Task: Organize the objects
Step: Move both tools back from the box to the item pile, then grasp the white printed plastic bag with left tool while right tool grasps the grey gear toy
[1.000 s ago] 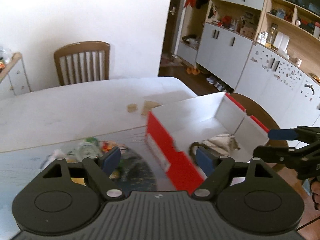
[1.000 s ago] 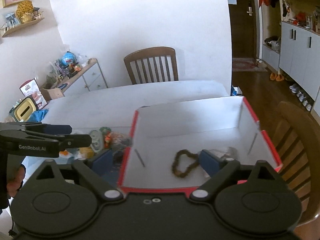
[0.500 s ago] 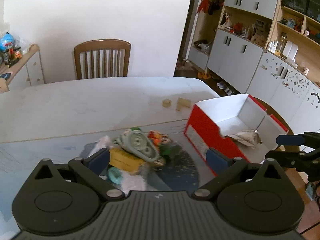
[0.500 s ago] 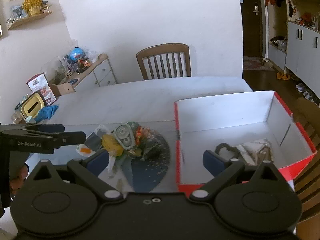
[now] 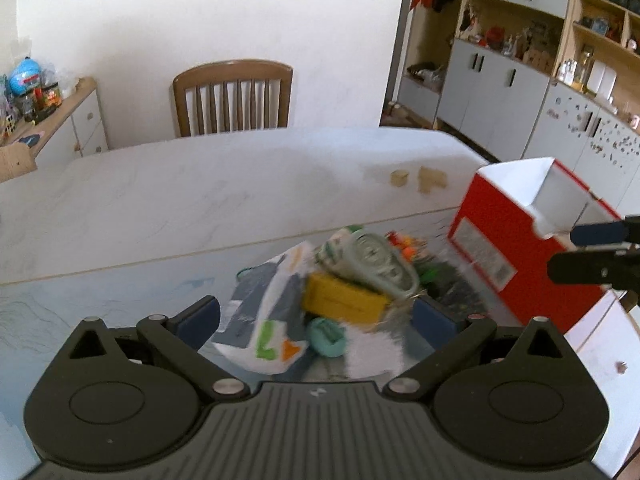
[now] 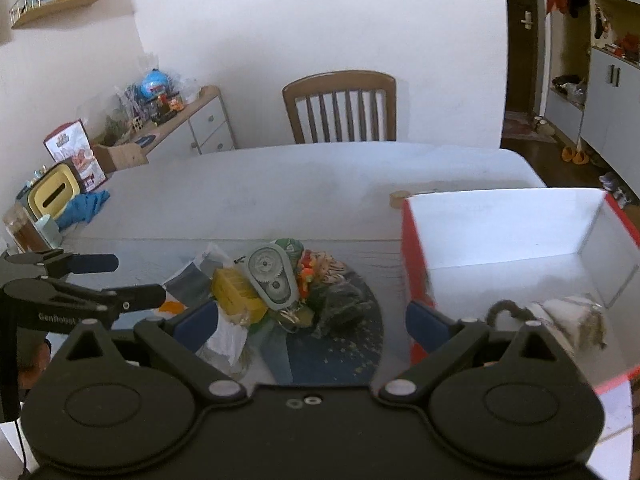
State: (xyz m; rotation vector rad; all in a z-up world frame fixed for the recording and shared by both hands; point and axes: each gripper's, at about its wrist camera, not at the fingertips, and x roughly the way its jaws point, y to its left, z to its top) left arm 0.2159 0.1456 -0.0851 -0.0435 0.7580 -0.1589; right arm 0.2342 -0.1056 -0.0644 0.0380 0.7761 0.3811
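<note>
Left claw (image 5: 316,314): jaws spread wide, just been opening, nothing gripped; blue pads either side of the near edge of the pile, not pressing on it. Right claw (image 6: 312,322): jaws wide apart, empty; left pad over pile's near side, right pad in front of the box's red wall. Pile (image 6: 276,292) of small objs, centre of counter (image 5: 200,192), on a dark round mat (image 6: 344,344) w/ speckles: yellow block (image 5: 344,300), pale-green gear toy (image 6: 272,282) lying partly on the block, teal ring (image 5: 326,338), white printed bag (image 5: 272,320), orange/red bits, dark green crumpled item; some blurred, not identifiable. Red box (image 6: 520,248), white inside, open top, just right of pile at counter's right end; contains brown bead loop (image 6: 506,312) and crumpled paper wad (image 6: 576,320). Two small tan pcs (image 5: 420,178) on counter beyond box. Wooden chair (image 5: 232,98) at far side of counter. Sideboard (image 6: 180,136) w/ clutter at left wall. Grey-white cabinets (image 5: 500,92) at right.
</note>
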